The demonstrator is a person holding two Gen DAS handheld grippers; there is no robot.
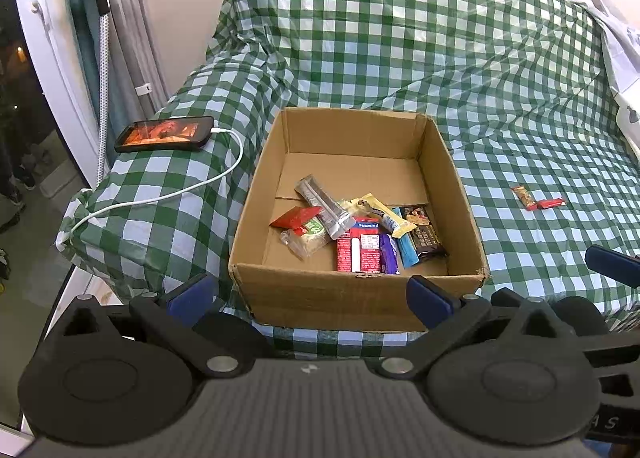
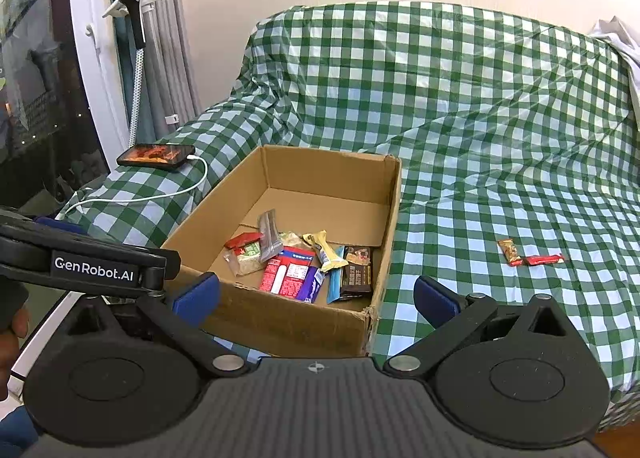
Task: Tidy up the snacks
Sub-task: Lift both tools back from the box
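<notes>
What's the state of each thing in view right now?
left gripper: open, empty, near the box's front wall
right gripper: open, empty
cardboard box: top open, snacks piled in its front half
two red snack packets: still out on the checkered cover, right of the box
phone: screen lit, white cable plugged in
checkered cover: draped over the furniture, wrinkled

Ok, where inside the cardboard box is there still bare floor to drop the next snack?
In the open brown cardboard box, the far half of the floor, toward the back wall, is bare, as is the near-left corner. The pile of wrapped snacks crowds the near-right part. Outside, checked cloth is free between the box and two small red-wrapped snacks.
</notes>
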